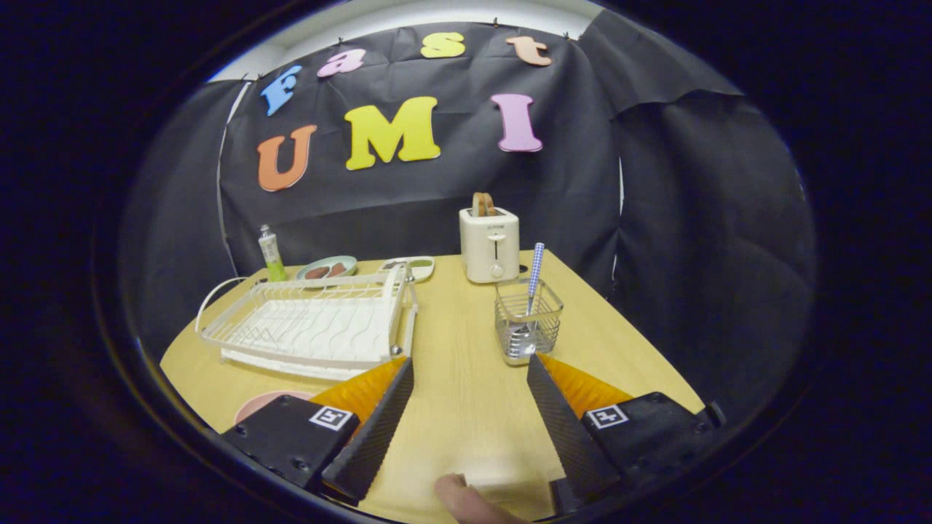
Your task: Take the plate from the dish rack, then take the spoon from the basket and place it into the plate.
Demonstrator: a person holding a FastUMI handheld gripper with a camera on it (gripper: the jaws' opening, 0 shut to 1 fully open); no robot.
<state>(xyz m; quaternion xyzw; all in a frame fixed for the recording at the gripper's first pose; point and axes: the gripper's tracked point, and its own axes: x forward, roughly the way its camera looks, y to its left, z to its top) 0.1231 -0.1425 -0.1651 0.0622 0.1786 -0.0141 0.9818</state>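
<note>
- The tongs [470,367] are spread wide, released, with nothing between the two fingers but bare counter [466,407].
- Neither finger touches any object; both hang above the wooden surface.
- The wire basket [527,322] stands just ahead of the right finger's tip, very near it; whether they touch I cannot tell.
- The spoon [534,276] stands upright in the basket, its checked handle rising above the rim and leaning slightly.
- The dish rack [309,327] sits ahead of the left finger, its near corner just beside that fingertip, and no dishes stand in its slots.
- A pink plate [262,404] lies flat on the counter beside the left finger, on the near side of the rack, partly hidden behind the tongs' body.
- A fingertip [466,498] of the person shows at the near edge, between the fingers' bases.
- Beyond the basket stands a toaster [489,244] with bread in its slots.
- Behind the rack are a small green bottle [271,255], a pale green dish [326,268] with brownish food, and a second dish [411,266].
</note>
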